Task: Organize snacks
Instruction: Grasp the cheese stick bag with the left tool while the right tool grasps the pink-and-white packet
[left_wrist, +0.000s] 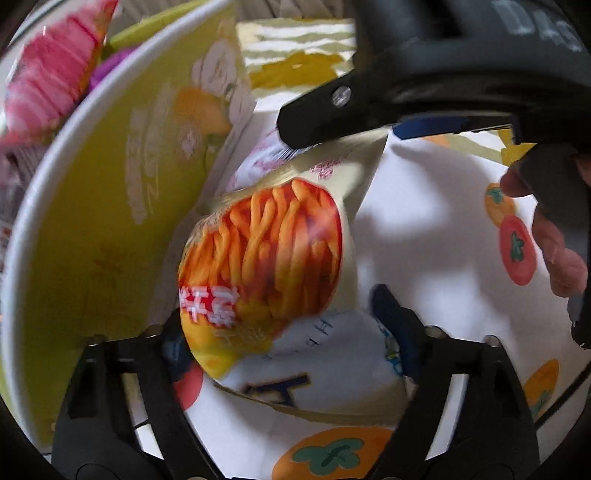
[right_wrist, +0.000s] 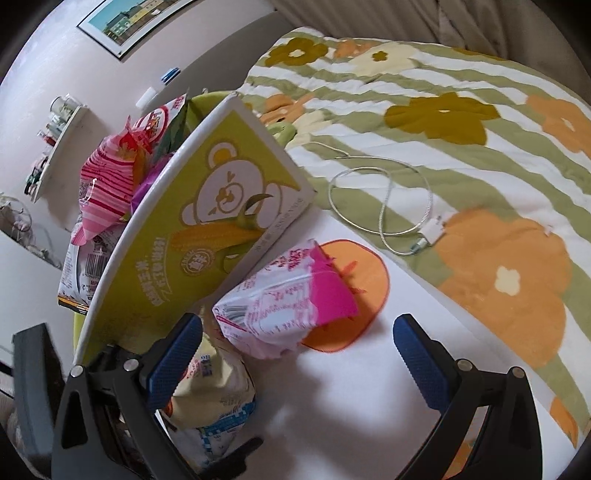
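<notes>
Left gripper (left_wrist: 291, 336) had fingers around the fries packet (left_wrist: 266, 258) on the bed (right_wrist: 480, 155) beside the green box (right_wrist: 207, 221); whether they pinched it I could not tell. Right gripper (right_wrist: 295, 365) fingers were spread, empty, near the pink packet (right_wrist: 288, 306). Advice: grip mid-packet, lift gently.
</notes>
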